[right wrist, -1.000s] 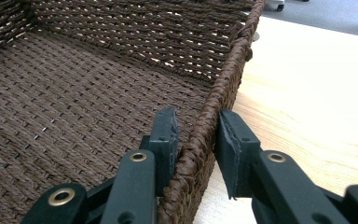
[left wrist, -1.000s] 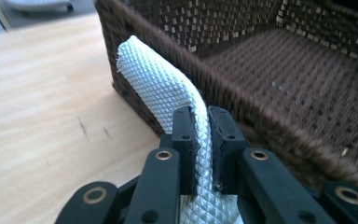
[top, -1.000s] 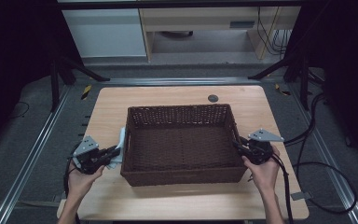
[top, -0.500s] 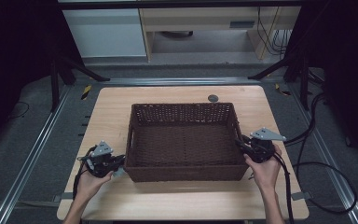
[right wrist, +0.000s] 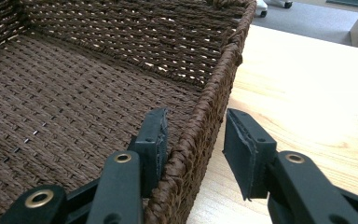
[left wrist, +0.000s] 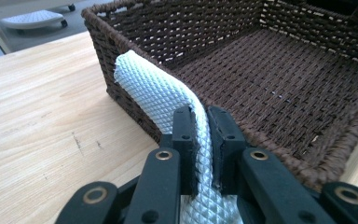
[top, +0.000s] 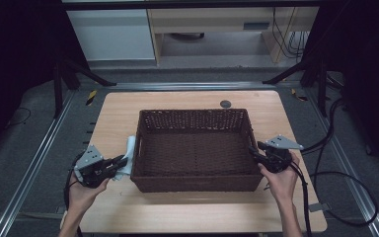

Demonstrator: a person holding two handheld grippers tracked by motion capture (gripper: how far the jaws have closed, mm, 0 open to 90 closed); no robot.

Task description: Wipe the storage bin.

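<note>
A dark brown wicker basket [top: 192, 112] stands in the middle of the wooden table. A white woven cloth [top: 129, 150] hangs against the outside of its left wall. My left gripper [top: 121, 161] is shut on that cloth; in the left gripper view the cloth [left wrist: 154, 88] curves up from between the jaws of the gripper [left wrist: 201, 116] toward the basket's rim [left wrist: 121, 37]. My right gripper [top: 251, 151] is at the basket's right wall. Its jaws straddle the rim [right wrist: 205, 107]; they have just been opening, and the outer jaw now stands apart from the wicker. The basket is empty inside.
Bare table [top: 187, 217] lies in front of the basket and on both sides. A small dark round disc [top: 225, 103] sits in the tabletop behind the basket. Cables [top: 335, 177] trail off the right side. Metal rails [top: 34, 173] flank the table, and a white cabinet [top: 111, 34] stands beyond it.
My right gripper's jaws have spread off the basket's right rim. My left hand dipped toward the near edge and came back, still gripping the white cloth. The basket has stayed in place.
</note>
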